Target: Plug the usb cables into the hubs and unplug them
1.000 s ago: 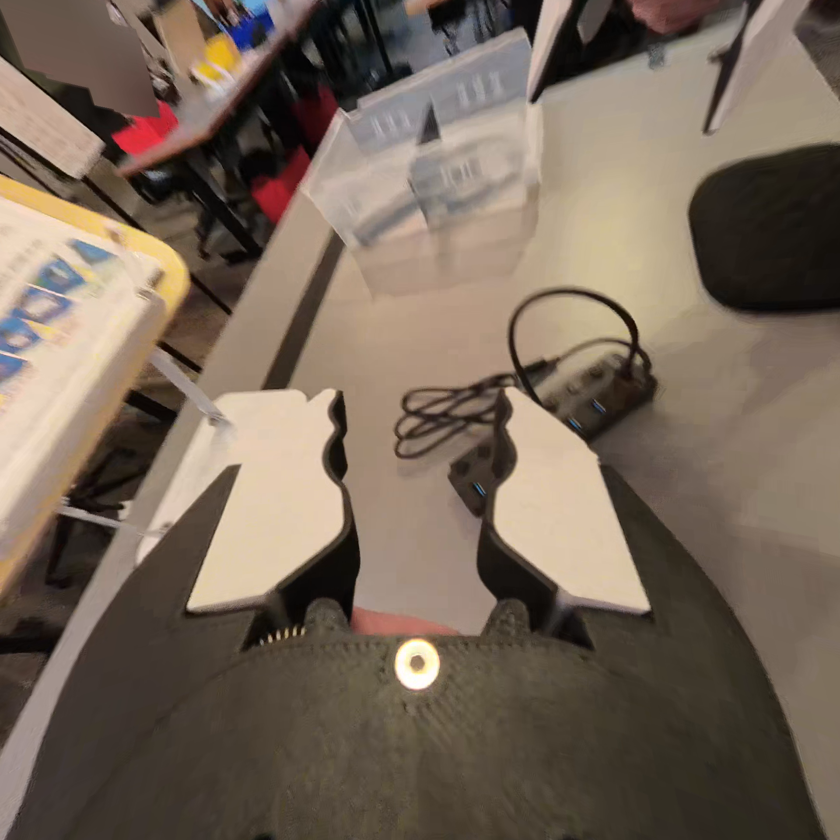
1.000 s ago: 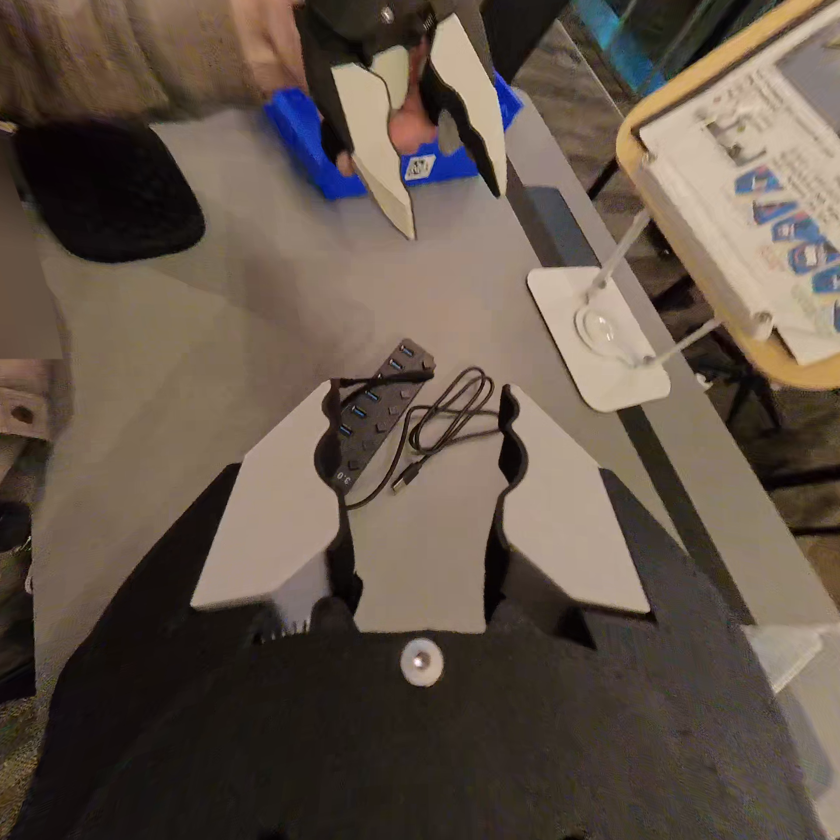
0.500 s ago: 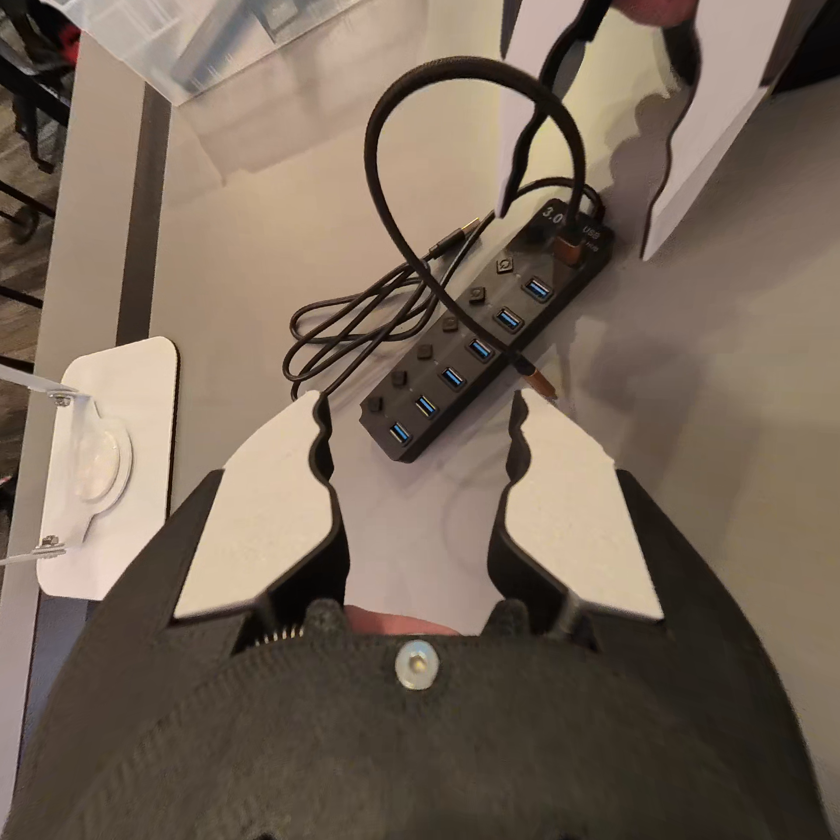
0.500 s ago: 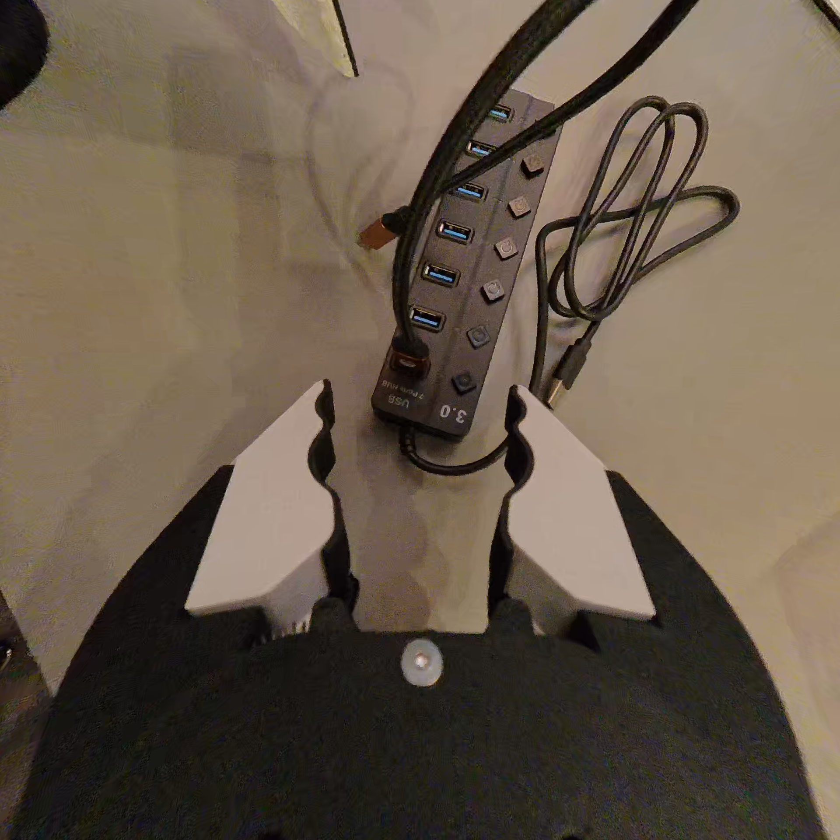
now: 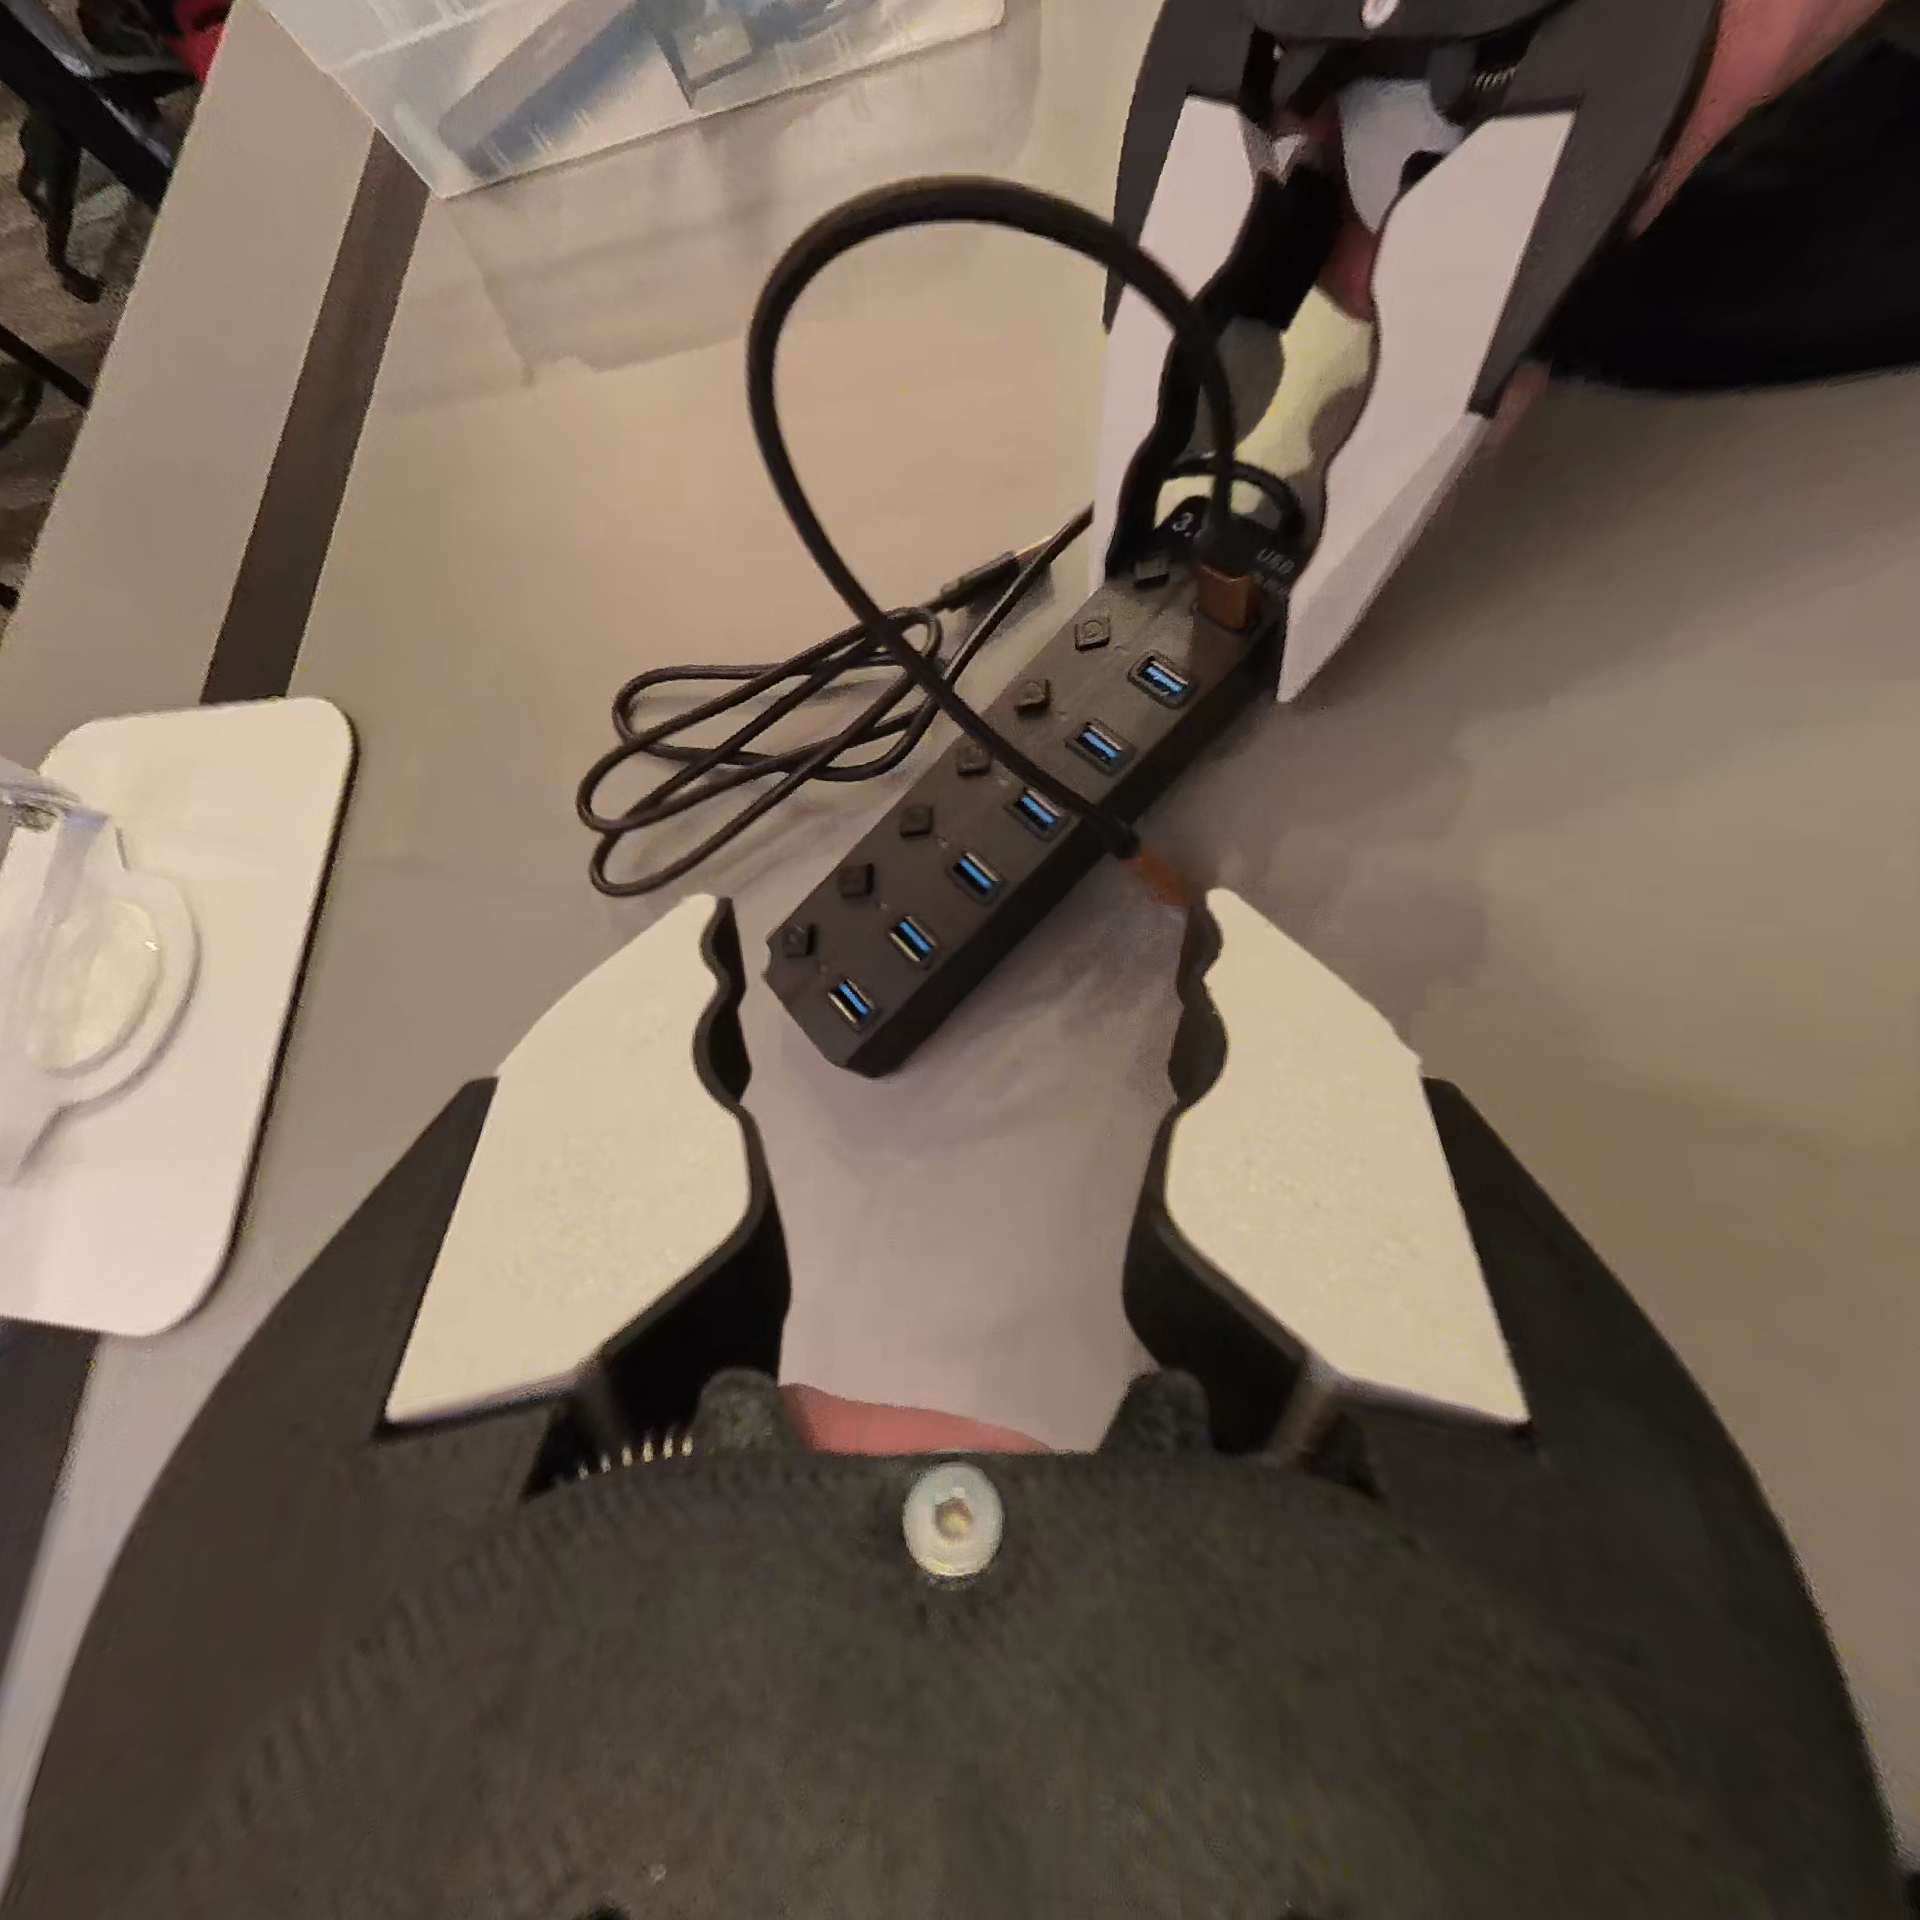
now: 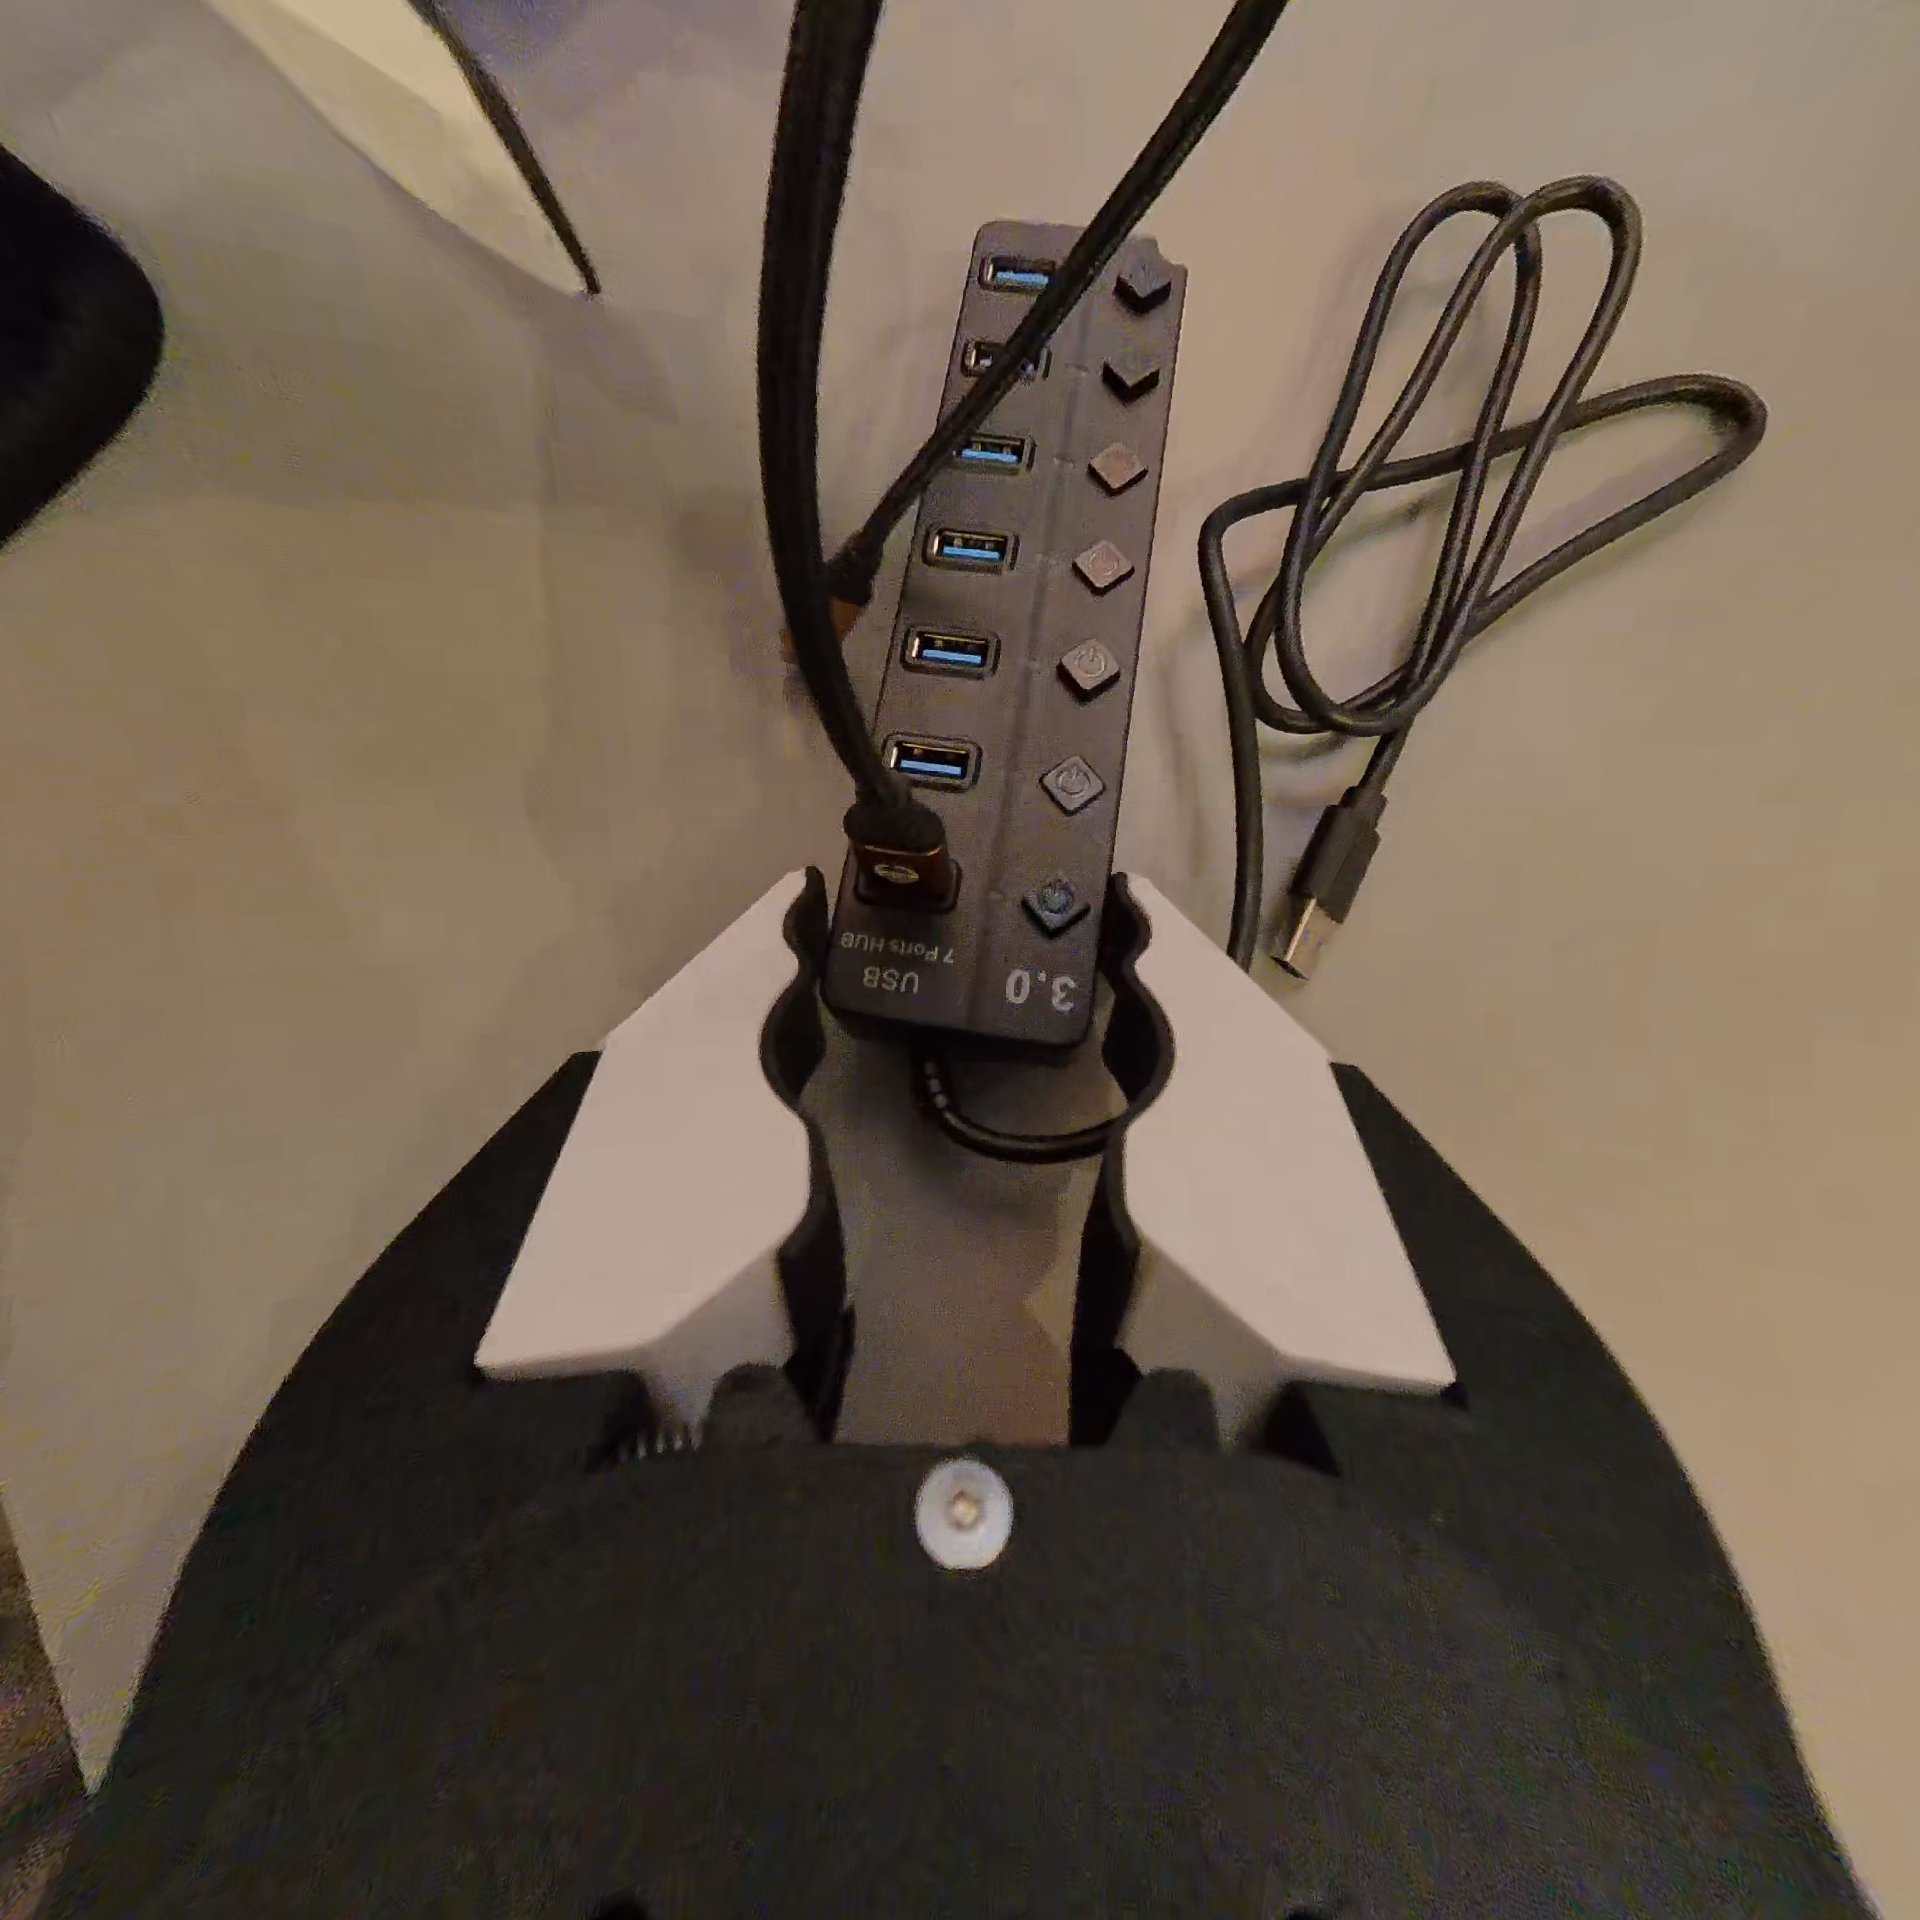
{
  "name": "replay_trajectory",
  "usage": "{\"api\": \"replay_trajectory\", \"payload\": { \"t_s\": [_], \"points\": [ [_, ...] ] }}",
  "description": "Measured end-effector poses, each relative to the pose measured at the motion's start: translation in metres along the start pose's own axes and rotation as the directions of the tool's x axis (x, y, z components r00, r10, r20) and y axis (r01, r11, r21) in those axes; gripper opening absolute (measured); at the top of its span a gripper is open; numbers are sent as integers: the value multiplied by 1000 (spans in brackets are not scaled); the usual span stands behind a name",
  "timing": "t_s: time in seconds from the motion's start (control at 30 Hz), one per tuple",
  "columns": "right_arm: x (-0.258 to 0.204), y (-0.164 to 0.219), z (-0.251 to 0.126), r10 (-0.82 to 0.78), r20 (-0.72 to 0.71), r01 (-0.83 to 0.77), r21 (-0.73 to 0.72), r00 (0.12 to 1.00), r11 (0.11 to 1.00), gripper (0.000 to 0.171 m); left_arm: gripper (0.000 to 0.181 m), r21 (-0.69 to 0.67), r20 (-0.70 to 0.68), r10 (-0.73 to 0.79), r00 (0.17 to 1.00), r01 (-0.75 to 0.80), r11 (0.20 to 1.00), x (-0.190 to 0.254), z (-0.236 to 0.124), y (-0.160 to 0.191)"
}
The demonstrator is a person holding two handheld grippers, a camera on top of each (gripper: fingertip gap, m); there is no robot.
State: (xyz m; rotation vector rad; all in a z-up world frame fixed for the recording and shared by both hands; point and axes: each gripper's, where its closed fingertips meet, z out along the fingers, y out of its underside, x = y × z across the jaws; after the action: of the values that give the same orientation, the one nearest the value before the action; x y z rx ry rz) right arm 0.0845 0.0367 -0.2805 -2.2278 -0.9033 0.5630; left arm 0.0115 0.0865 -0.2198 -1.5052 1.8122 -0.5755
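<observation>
A black USB hub [image 5: 997, 821] with several blue ports lies on the grey table [image 5: 1558, 1039]. It also shows in the right wrist view [image 6: 1039, 582]. A black braided cable [image 5: 790, 416] arcs above it. One copper plug [image 6: 899, 862] sits in the port nearest the labelled end. Its other copper plug [image 5: 1158, 878] lies loose beside the hub. My right gripper [image 6: 964, 894] is closed on the sides of the hub's labelled end, and also shows in the left wrist view [image 5: 1210, 613]. My left gripper [image 5: 956, 920] is open and empty, just over the hub's other end.
The hub's own thin cable [image 6: 1455, 468] lies coiled beside it, its plug [image 6: 1330, 883] loose on the table. A white stand base [image 5: 208, 987] sits by the table's left edge. A clear plastic box [image 5: 623, 83] stands at the back. A black pad [image 6: 62, 364] lies nearby.
Both grippers have come down closer to the hub. The right gripper's fingers have narrowed from wide open onto the hub's labelled end. The left gripper stays open.
</observation>
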Motion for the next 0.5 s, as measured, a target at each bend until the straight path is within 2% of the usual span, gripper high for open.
{"api": "replay_trajectory", "payload": {
  "t_s": [0.13,0.27,0.33,0.4,0.5],
  "points": [
    [8,-13,-10,101,70,-108,101,992,989,50,77,55,-40,-167,985,169,984,10,-14,4],
    [10,-23,-20,175,156,-203,183,972,962,50,77,65,-200,-373,906,392,918,36,-9,9],
    [8,-32,-26,191,202,-237,234,961,943,51,87,44,-281,-452,847,481,875,52,3,8],
    [3,-44,-33,199,263,-274,288,944,918,51,96,61,-283,-494,822,529,846,53,17,6],
    [-10,-60,-43,177,357,-310,359,917,880,51,110,175,-344,-581,737,659,732,43,27,-22]
  ]
}}
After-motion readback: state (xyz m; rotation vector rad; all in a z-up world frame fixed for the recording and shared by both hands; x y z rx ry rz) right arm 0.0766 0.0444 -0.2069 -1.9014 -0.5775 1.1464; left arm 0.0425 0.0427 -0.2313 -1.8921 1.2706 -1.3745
